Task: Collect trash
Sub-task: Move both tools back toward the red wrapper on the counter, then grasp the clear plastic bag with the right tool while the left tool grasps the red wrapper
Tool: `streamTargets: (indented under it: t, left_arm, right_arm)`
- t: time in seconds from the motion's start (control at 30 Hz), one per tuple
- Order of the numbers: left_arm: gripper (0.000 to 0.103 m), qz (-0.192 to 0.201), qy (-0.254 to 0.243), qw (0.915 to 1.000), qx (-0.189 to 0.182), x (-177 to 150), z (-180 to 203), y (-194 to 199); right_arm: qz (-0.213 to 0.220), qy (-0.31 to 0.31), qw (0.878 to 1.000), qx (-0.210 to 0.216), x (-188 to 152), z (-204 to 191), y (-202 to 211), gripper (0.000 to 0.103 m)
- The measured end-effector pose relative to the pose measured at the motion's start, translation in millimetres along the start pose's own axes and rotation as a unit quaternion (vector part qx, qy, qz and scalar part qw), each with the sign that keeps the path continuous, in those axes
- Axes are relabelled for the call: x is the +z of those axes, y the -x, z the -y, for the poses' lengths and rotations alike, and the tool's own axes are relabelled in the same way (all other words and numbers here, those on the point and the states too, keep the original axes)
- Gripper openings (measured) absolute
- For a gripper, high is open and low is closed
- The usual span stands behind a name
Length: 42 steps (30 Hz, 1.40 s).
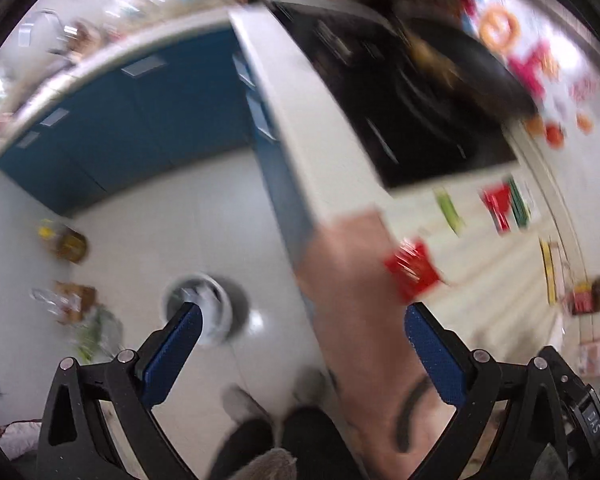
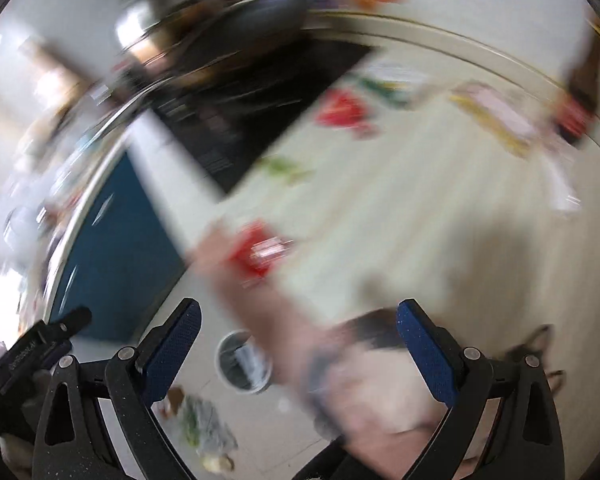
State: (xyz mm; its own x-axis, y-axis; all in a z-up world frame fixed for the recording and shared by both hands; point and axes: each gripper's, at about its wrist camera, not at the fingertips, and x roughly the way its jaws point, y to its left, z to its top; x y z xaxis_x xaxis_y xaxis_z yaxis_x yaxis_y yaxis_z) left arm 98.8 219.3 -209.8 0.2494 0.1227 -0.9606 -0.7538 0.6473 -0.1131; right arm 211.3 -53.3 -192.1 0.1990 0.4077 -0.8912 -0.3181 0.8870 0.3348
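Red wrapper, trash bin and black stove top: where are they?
Red wrapper (image 1: 412, 276): left wrist view, middle of the crinkled packet.
Trash bin (image 2: 242, 362): right wrist view, inside the round opening on the floor.
Black stove top (image 1: 412, 120): left wrist view, bare glass surface.

Below me I see a pale floor (image 1: 148, 220) and blue cabinet fronts (image 1: 132, 120). A black cooktop (image 1: 412, 128) is set into the light tabletop (image 1: 308, 128), a dark pan (image 1: 472, 68) on it.

red wrapper (image 1: 412, 276) blurred, crumpled, at counter edge beside a bare forearm. green scrap (image 1: 449, 210) and red-green packet (image 1: 504, 206) lie further along the counter. round bin (image 1: 204, 312) on floor below, upright.
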Motion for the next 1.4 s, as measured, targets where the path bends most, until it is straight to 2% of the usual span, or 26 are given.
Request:
streamTargets:
  t: [0.07,0.17,0.3,0.4,0.47,0.6,0.7,0.73,0.77,0.8,0.83,0.93,1.07,1.17,1.23,1.4]
  left_arm:
    - [0.103,-0.057,0.001,0.9983,-0.011,3.3,35.0,-33.8]
    - [0.103,-0.121,0.017,0.9922,-0.023,9.4,67.6,-81.5]
    - [0.101,-0.161,0.045,0.9858,-0.018,14.5,90.2,-118.7]
    - [0.101,-0.172,0.058,0.9833,-0.008,19.3,98.2,-132.9]
    - [0.101,-0.161,0.063,0.9849,-0.003,20.9,103.0,-135.1]
    - [0.096,-0.139,0.013,0.99,0.02,21.1,118.0,-131.6]
    - [0.096,-0.126,-0.039,0.9906,0.036,13.5,130.8,-128.7]
    - [0.096,-0.122,-0.052,0.9905,0.038,11.8,133.2,-127.6]
    - [0.096,-0.119,-0.061,0.9904,0.037,9.8,134.9,-125.0]
    - [0.096,-0.115,-0.069,0.9903,0.036,9.7,135.7,-122.6]
    - [0.096,-0.11,-0.077,0.9904,0.033,8.8,136.4,-116.7]
    - [0.096,-0.092,-0.082,0.992,0.026,8.4,130.4,-97.8]
    - [0.096,-0.076,-0.081,0.9937,0.019,5.0,122.7,-73.3]
    - [0.096,-0.107,-0.055,0.9927,-0.002,1.0,116.9,-79.1]
    - [0.096,-0.127,-0.035,0.9911,-0.015,0.7,110.4,-92.0]
    - [0.096,-0.158,0.018,0.9866,-0.038,9.5,105.9,-118.7]
  right_arm:
    - [0.004,-0.038,0.999,-0.039,16.5,49.0,-3.8,0.099]
    - [0.018,-0.088,0.993,-0.072,34.7,110.5,-5.9,0.099]
    - [0.046,-0.138,0.983,-0.113,55.0,169.4,-7.5,0.099]
    - [0.064,-0.157,0.973,-0.155,71.1,202.8,-13.7,0.099]
    - [0.082,-0.157,0.966,-0.19,83.0,218.1,-16.3,0.099]
    - [0.086,-0.162,0.961,-0.205,107.9,245.5,-32.6,0.099]
    - [0.072,-0.154,0.962,-0.212,125.3,253.3,-50.5,0.099]
    - [0.065,-0.15,0.964,-0.207,129.9,254.8,-56.1,0.089]
    - [0.058,-0.147,0.967,-0.201,132.4,256.2,-61.4,0.062]
    - [0.046,-0.143,0.969,-0.196,134.7,257.8,-68.1,0.041]
    - [0.032,-0.145,0.97,-0.192,134.5,260.0,-74.3,0.011]
    - [0.028,-0.152,0.974,-0.167,118.5,259.1,-74.8,0.006]
    - [0.001,-0.133,0.981,-0.142,71.9,236.1,-69.1,0.005]
    - [-0.02,-0.104,0.986,-0.13,37.0,210.5,-72.8,0.005]
    - [-0.024,-0.095,0.987,-0.124,25.2,197.6,-76.6,0.005]
    - [-0.023,-0.081,0.99,-0.117,29.4,180.3,-91.2,0.005]
